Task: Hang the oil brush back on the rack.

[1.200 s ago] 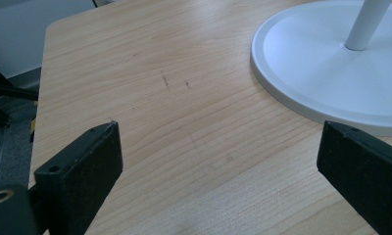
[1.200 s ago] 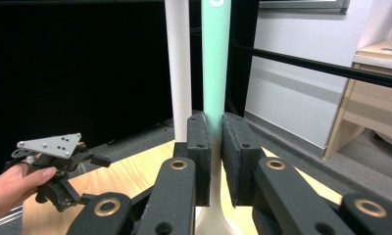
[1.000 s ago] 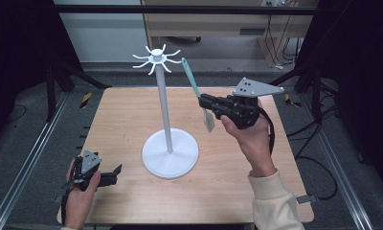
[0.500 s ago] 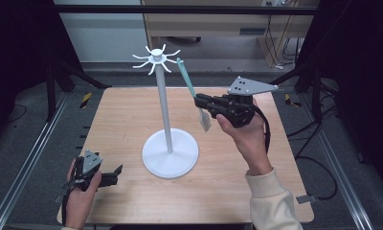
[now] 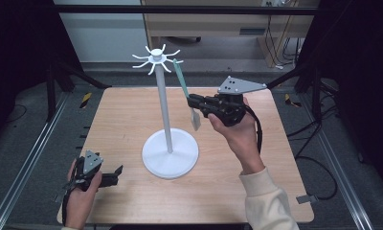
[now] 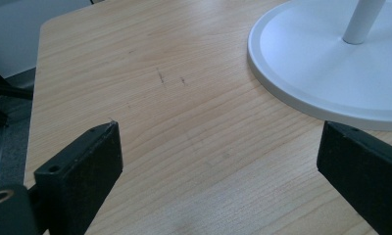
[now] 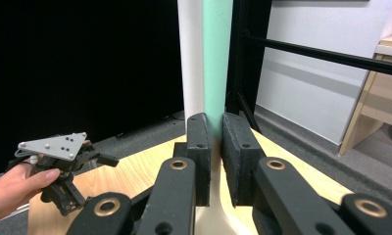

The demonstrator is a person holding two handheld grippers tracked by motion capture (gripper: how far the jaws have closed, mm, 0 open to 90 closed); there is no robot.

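Observation:
A white stand with a round base, a tall pole and a crown of hooks stands mid-table. My right gripper is raised to the right of the pole, shut on a utensil with a mint-green handle and a pale blade hanging below the jaws. The handle's top reaches close to a right-hand hook. In the right gripper view the green handle rises from between the closed jaws, in front of the white pole. My left gripper rests open on the table's front left, near the base.
The wooden table has metal rails along both sides. A cabinet and cables stand beyond the far edge. The left hand with its gripper shows far off in the right gripper view.
My right gripper has carried the utensil leftward and slightly up, bringing the handle's top nearer the hooks. The left gripper has stayed in place.

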